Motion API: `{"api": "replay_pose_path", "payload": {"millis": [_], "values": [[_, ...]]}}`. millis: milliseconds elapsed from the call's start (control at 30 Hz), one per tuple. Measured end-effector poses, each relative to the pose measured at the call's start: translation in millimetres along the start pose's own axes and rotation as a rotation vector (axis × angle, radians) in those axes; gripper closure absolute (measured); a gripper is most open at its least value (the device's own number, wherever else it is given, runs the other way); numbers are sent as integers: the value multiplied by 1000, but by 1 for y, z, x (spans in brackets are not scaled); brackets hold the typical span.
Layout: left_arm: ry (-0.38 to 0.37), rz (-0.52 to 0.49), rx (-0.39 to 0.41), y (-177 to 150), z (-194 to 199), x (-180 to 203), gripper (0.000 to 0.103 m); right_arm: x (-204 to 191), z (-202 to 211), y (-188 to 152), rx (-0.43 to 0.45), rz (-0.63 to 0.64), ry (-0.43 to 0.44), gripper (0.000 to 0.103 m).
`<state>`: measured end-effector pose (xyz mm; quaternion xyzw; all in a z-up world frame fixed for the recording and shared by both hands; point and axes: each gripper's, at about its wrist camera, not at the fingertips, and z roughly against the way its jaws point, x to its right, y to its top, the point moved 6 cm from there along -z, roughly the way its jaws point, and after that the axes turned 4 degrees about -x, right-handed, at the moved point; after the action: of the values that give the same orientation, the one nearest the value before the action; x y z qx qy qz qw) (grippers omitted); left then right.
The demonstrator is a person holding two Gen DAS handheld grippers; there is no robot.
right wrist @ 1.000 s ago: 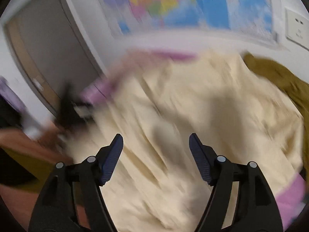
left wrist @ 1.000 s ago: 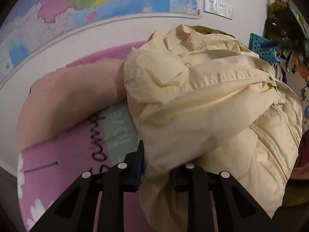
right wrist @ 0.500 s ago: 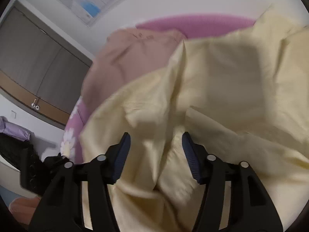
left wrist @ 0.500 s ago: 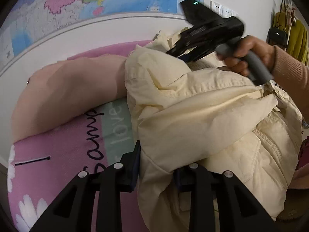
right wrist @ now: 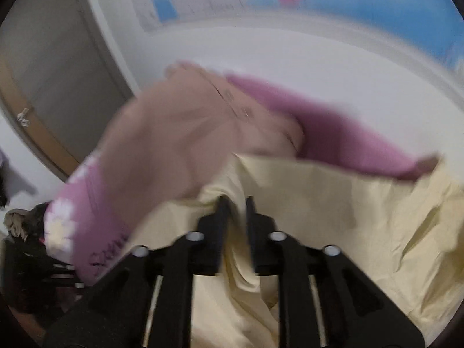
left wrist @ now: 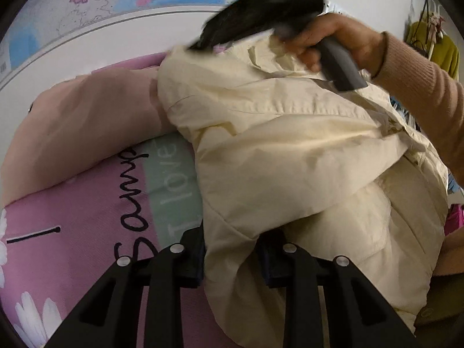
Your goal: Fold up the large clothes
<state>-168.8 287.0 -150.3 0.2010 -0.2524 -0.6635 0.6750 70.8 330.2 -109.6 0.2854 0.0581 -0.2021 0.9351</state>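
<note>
The cream jacket (left wrist: 290, 156) lies bunched on the pink bedspread (left wrist: 81, 232), its long axis running from the near edge up toward the wall map (left wrist: 121, 3). The left gripper (left wrist: 232, 258) pinches its near hem. The right gripper (right wrist: 236, 206), held in the right hand (left wrist: 336, 40), pinches a fold at its far end.

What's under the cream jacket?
The cream jacket lies on a pink printed cover and partly over a peach garment. Anything beneath its middle is hidden.
</note>
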Motion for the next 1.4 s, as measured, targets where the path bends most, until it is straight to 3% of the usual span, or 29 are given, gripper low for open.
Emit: {"api": "replay_pose_path", "payload": {"millis": [33, 67, 100, 200, 233, 300, 400, 567, 667, 733, 767, 800, 833, 933, 1067, 1167, 1233, 1333, 1400], "values": [[11, -5, 2, 0, 2, 0, 73, 8, 3, -4, 9, -52, 24, 75], [7, 1, 14, 0, 7, -2, 66, 16, 16, -8, 40, -92, 52, 65], [-8, 11, 27, 2, 12, -3, 59, 23, 30, -13, 65, -102, 63, 61], [-84, 67, 102, 13, 38, -17, 48, 39, 100, -46, 152, -113, 76, 58], [-110, 81, 116, 17, 43, -19, 47, 48, 125, -65, 180, -126, 68, 54], [-147, 74, 153, 28, 52, -18, 45, 64, 159, -106, 194, -156, 46, 35], [-139, 1, 190, 50, 54, -4, 43, 88, 199, -186, 172, -233, -49, 25], [-172, -42, 249, 80, 56, 5, 34, 105, 213, -287, 100, -364, -117, 19], [-124, -88, 198, 94, 34, 18, 34, 97, 200, -314, 69, -359, -123, 19], [-90, -115, 144, 99, 12, 24, 34, 94, 190, -314, 64, -359, -127, 24], [-78, -112, 104, 102, -2, 25, 34, 93, 188, -315, 65, -364, -121, 46], [-68, -107, 77, 103, -11, 26, 34, 93, 188, -312, 67, -355, -111, 82], [-46, -98, 47, 104, -21, 26, 34, 91, 193, -308, 76, -340, -134, 101], [-37, -53, 2, 109, -38, 21, 34, 90, 232, -288, 197, -296, -165, 101], [-47, -9, 24, 120, -37, 15, 35, 90, 280, -246, 330, -200, -276, 101], [32, -2, 62, 129, -37, 11, 34, 105, 287, -228, 374, -191, -354, 101], [108, -13, 40, 132, -49, 8, 34, 127, 269, -227, 352, -239, -361, 101], [183, -37, -12, 129, -72, 5, 34, 155, 224, -242, 237, -294, -390, 101], [236, -84, -21, 126, -81, 4, 31, 168, 195, -258, 169, -355, -358, 100]]}}
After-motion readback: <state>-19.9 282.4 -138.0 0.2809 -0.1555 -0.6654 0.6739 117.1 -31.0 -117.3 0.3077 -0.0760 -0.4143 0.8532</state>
